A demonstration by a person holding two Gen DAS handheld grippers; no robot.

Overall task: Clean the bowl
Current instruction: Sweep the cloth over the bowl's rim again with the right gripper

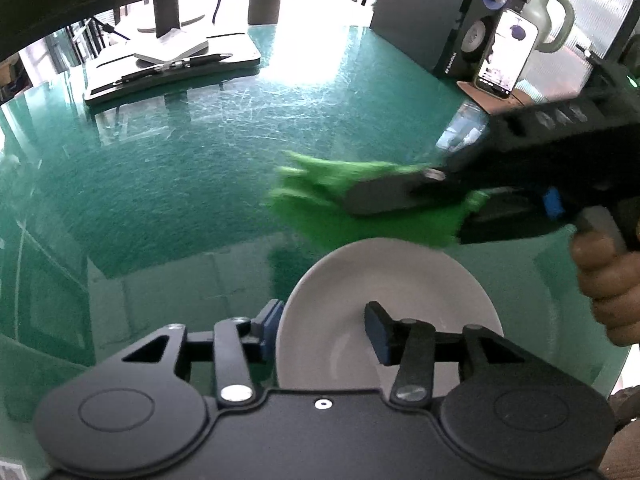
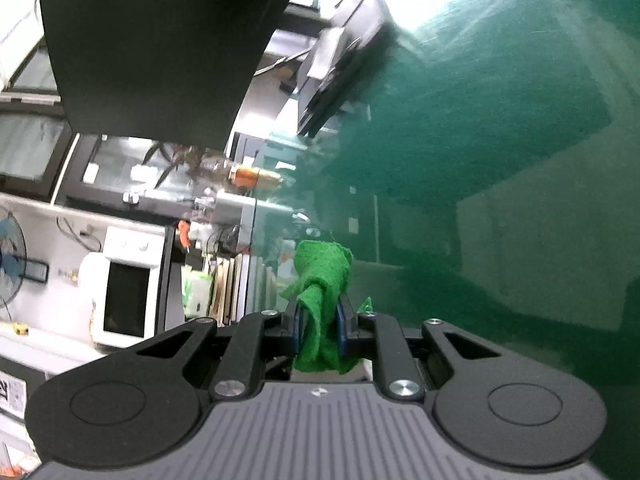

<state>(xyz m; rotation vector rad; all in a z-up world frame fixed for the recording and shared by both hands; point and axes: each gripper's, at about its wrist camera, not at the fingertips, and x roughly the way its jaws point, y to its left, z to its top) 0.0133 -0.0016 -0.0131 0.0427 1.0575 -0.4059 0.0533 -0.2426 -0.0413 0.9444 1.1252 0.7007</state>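
A glossy green glass desk (image 1: 168, 184) filled the scene, scratched and reflective, with a phone (image 1: 506, 56) propped against a speaker (image 1: 476, 28) at the far right and an open notebook with pens (image 1: 172, 58) at the far left. The white bowl (image 1: 384, 304) sat on the desk at the near edge, right under the left tool (image 1: 324, 330). That tool's fingers straddled the bowl's left rim, one outside the wall and one over the inside, standing part open with a gap to the wall, so they did not appear to clamp it. Just beyond the bowl's far rim, the right tool (image 1: 404, 196), gripped by a person's hand (image 1: 608, 288), was clamped narrowly on a green cloth (image 2: 320, 300), whose loose end hung forward, blurred, apparently off the bowl. The bowl looked like glazed ceramic: stiff, smooth, likely slippery and breakable, so the rim wall would be the sensible place to pinch, firmly but not hard. The cloth was soft and limp and would fold under pressure, best held bunched near its middle.
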